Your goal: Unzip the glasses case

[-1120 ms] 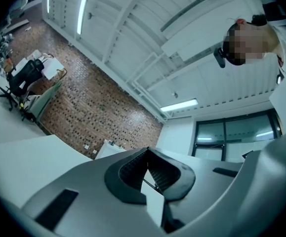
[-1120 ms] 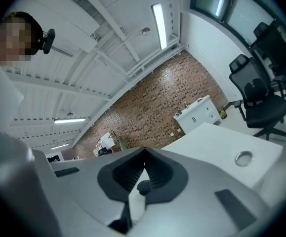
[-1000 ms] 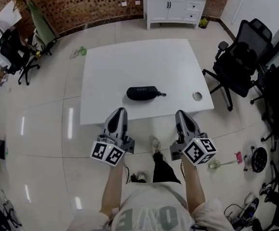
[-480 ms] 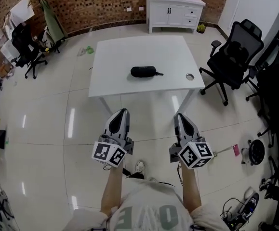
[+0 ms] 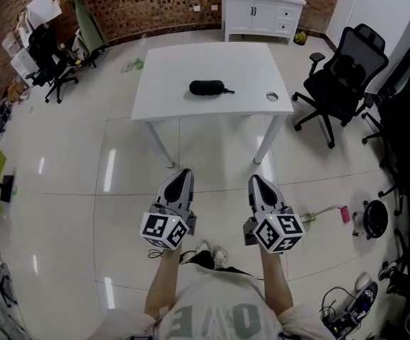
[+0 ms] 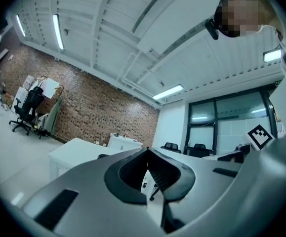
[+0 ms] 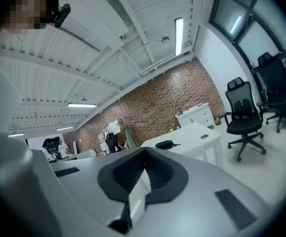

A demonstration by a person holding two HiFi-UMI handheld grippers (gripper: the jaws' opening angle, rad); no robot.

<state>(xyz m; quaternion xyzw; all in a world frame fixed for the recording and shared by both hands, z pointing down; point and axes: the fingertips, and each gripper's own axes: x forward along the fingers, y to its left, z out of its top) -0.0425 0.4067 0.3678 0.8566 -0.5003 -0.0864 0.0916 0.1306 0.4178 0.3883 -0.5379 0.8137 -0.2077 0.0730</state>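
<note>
— Left hand-held gripper (image 5: 183, 173), right hand-held gripper (image 5: 253, 180): state?
— I read both clenched, empty, level above the floor (image 5: 84, 190). The glasses case (image 5: 207, 87) lies on the desk (image 5: 247, 69) ahead, well apart from both.

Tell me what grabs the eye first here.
A black case lies on the white table, far ahead of the person. In the foreground the left gripper and right gripper are held out side by side, both shut and empty.

Office, swivel chair (image 5: 344, 73), white table (image 5: 212, 62), brick wall (image 5: 148, 6)
</note>
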